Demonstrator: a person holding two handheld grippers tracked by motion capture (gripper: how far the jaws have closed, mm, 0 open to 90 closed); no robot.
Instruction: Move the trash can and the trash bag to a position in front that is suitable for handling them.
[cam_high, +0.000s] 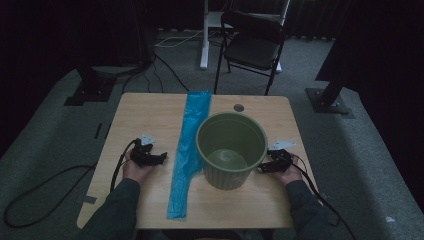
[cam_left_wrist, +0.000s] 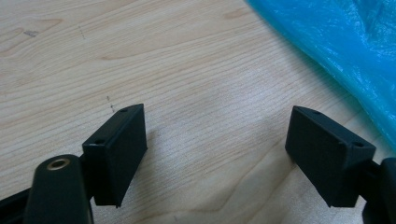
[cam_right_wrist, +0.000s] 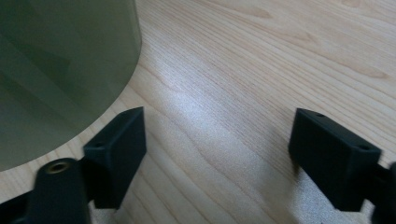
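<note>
L gripper (cam_high: 161, 158): jaws apart, nothing btwn, blue bag (cam_high: 189, 150) just beside. R gripper (cam_high: 262, 168): jaws apart, empty, near green bin (cam_high: 231, 150) mid-table (cam_high: 145, 112). I judge next: pinch bag edge only, lift slow; R steadies bin wall, no tipping.

Dim high view, brighter close-ups

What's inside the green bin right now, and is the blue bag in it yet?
The green bin looks empty: bare inner wall and floor show in the high view. The blue bag lies flat on the table, beside the bin's left. The nearest part of the bin's floor is hidden by its rim.
</note>
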